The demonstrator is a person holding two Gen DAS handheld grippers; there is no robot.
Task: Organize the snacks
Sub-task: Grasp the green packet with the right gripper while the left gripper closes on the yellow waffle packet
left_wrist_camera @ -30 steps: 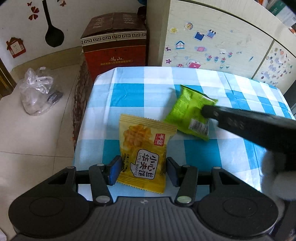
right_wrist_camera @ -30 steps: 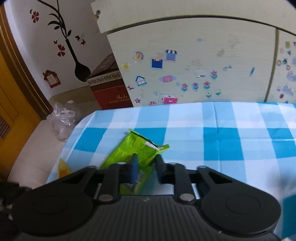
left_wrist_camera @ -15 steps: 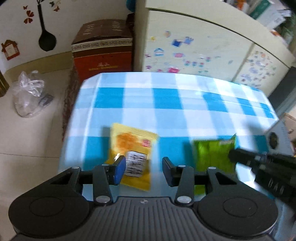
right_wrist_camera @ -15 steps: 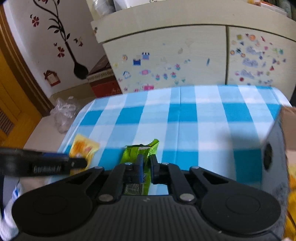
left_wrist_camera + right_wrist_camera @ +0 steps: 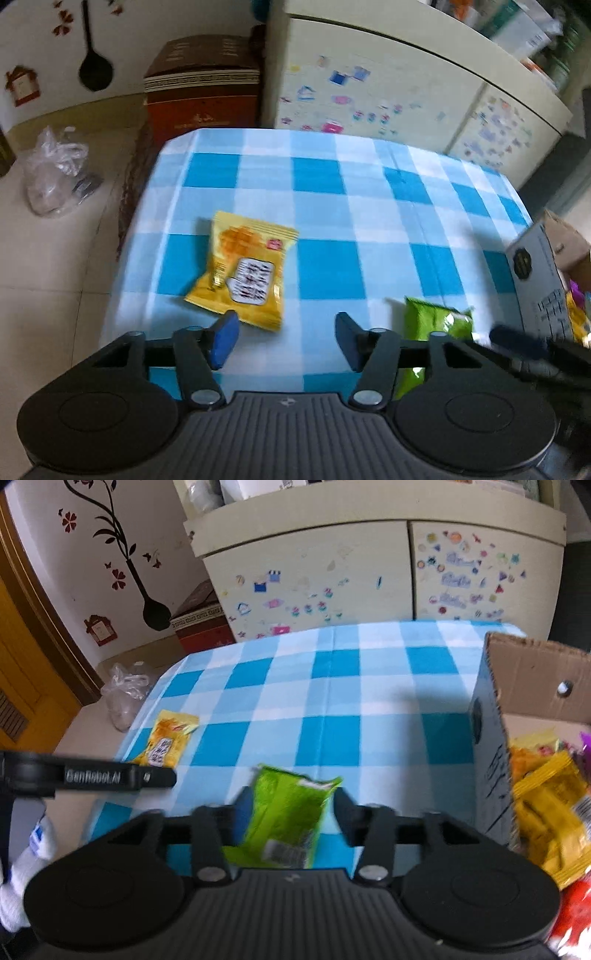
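Observation:
A yellow waffle snack packet (image 5: 245, 271) lies on the blue checked tablecloth (image 5: 332, 206), just ahead of my left gripper (image 5: 282, 339), which is open and empty. It also shows in the right wrist view (image 5: 166, 742). A green snack packet (image 5: 286, 818) lies between the spread fingers of my right gripper (image 5: 291, 812), which is open. The green packet also shows at the lower right of the left wrist view (image 5: 436, 321). A cardboard box (image 5: 517, 686) holding several snack packets (image 5: 546, 805) stands at the right.
The table's left edge drops to a tiled floor with a clear plastic bag (image 5: 55, 173). A red-brown carton (image 5: 201, 83) and a stickered cream cabinet (image 5: 369, 568) stand behind the table. The left gripper's arm (image 5: 92, 775) crosses the right wrist view.
My right gripper opened and let go of the green packet near the box. My left gripper opened wider and drew back from the yellow packet, which now lies free on the cloth.

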